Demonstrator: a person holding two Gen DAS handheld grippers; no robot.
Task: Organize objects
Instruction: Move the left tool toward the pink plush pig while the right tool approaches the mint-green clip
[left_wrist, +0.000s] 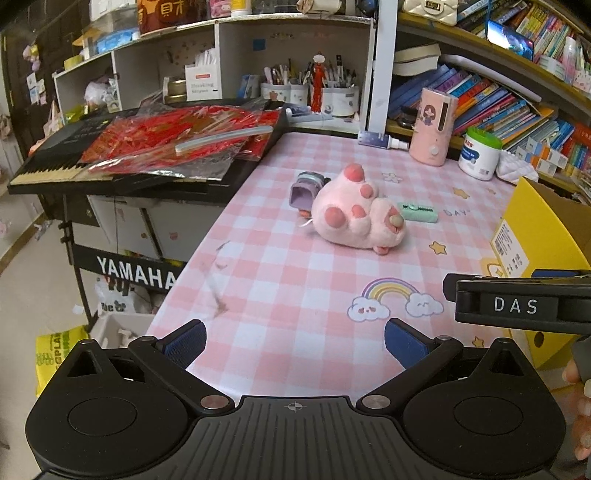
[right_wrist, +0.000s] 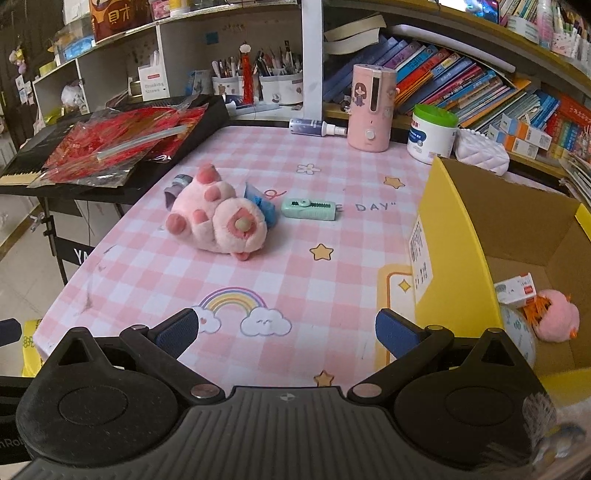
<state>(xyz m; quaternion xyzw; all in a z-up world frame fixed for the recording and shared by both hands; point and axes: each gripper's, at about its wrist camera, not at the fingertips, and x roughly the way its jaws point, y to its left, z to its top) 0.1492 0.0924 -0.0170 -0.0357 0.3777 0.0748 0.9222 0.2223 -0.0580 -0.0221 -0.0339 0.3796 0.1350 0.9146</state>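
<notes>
Both claws gape empty — pink plush half-hides a purple object.

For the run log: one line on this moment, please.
left gripper open | right gripper open | pink plush, green stapler on table | box partly filled

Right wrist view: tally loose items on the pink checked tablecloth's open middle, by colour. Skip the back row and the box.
Pink: 1, plush paw toy
Purple: 1, small purple item behind the plush
Blue: 1, blue packet, partly hidden
Mint green: 1, correction tape dispenser
Total: 4
</notes>
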